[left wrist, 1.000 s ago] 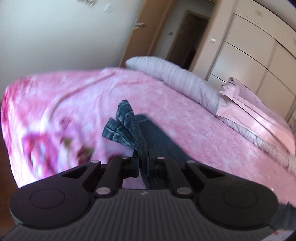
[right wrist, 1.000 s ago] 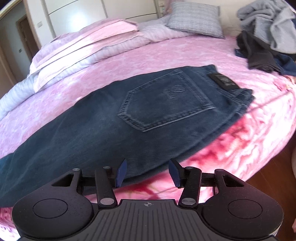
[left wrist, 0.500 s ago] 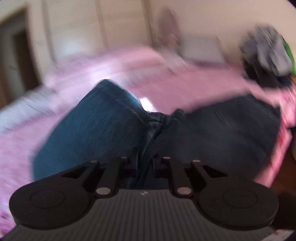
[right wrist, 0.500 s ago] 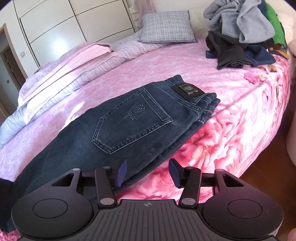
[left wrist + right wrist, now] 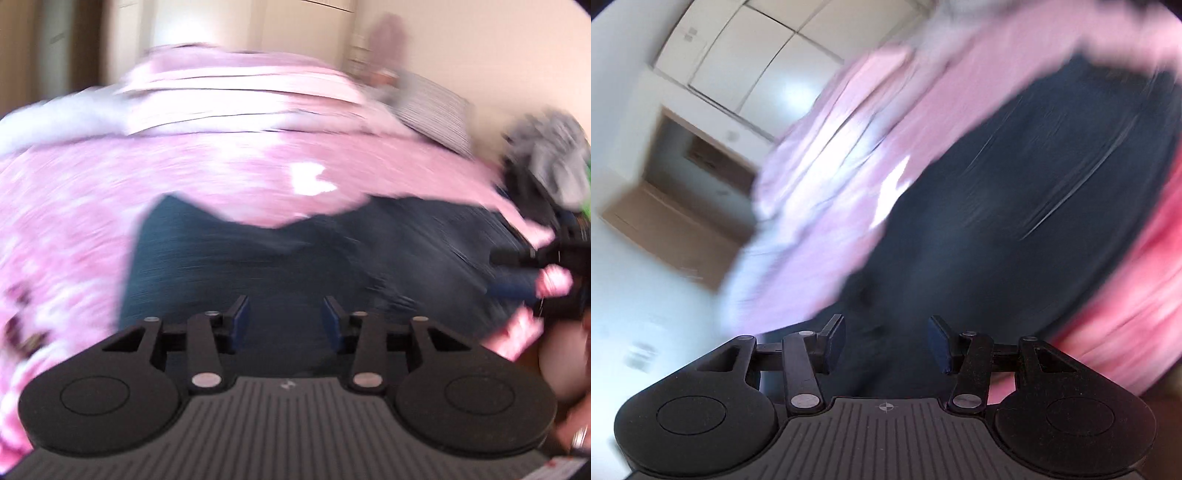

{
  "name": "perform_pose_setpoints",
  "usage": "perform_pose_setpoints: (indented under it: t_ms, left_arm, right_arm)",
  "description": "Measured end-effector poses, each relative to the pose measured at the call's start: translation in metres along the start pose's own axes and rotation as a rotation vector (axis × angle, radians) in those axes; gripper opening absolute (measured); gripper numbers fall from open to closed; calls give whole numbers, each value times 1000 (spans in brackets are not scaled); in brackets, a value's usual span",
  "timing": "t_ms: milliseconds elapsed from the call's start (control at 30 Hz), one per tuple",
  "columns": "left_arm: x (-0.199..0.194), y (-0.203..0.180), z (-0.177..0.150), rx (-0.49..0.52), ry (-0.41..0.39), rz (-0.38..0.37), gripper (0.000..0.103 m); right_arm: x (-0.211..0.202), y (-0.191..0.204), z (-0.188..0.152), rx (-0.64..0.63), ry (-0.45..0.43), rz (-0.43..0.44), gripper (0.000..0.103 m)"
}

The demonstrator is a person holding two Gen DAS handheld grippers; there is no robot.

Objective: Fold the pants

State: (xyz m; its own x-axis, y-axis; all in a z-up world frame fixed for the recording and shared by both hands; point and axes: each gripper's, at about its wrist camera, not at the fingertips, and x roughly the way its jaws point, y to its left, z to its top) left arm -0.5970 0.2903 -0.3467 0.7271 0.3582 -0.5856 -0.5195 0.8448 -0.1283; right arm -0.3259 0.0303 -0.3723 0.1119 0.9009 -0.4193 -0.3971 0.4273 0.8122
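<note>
Across the lower middle of the left wrist view, my left gripper (image 5: 284, 323): jaws parted, nothing pinched between the blue pads (image 5: 241, 315); they have just been opening, and the denim lies beyond them, not in their grip.

Jeans (image 5: 295, 254): dark blue, spread flat on the pink floral bedspread (image 5: 74, 221), filling the centre of that frame from left of middle to the right edge. Edges smeared by motion blur; I cannot tell how many layers lie there.

Right gripper, seen from the left camera (image 5: 532, 273): far right of the frame, black body with a blue pad, over the right end of the jeans. Blur hides whether it touches the cloth.

Right wrist view, lower middle: my right gripper (image 5: 886, 341), jaws about half open, empty gap between them. Jeans (image 5: 1015, 206) run from just above the fingertips up to the upper right of the frame, heavily blurred and tilted.

Folded pink quilt (image 5: 236, 92): upper middle of the left view, at the far side of the bed.

Striped grey pillow (image 5: 432, 110): upper right, beside the quilt.

Heap of grey and dark clothes (image 5: 546, 162): right edge, above the jeans.

White wardrobe doors (image 5: 746, 48): upper left of the right view.
</note>
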Motion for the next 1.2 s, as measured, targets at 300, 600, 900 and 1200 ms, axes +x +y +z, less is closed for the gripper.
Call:
perform_pose_setpoints:
  t_ms: [300,600,900,1200]
  left_arm:
    - [-15,60,-15,-156,8,57,36]
    - [-6,77,-28,-188,29,42,33]
    - [3,71,-25,-140,52,-8,29]
    - [17,69,-30,-132,97,18,22]
  right_arm:
    - [93,19,-36,198,212,-64,45]
    - [119,40,-46,27,45,-187,1]
    - [46,53,-61,-372,-234,-276,1]
    - [27,40,-73,-331,-304,-269,1]
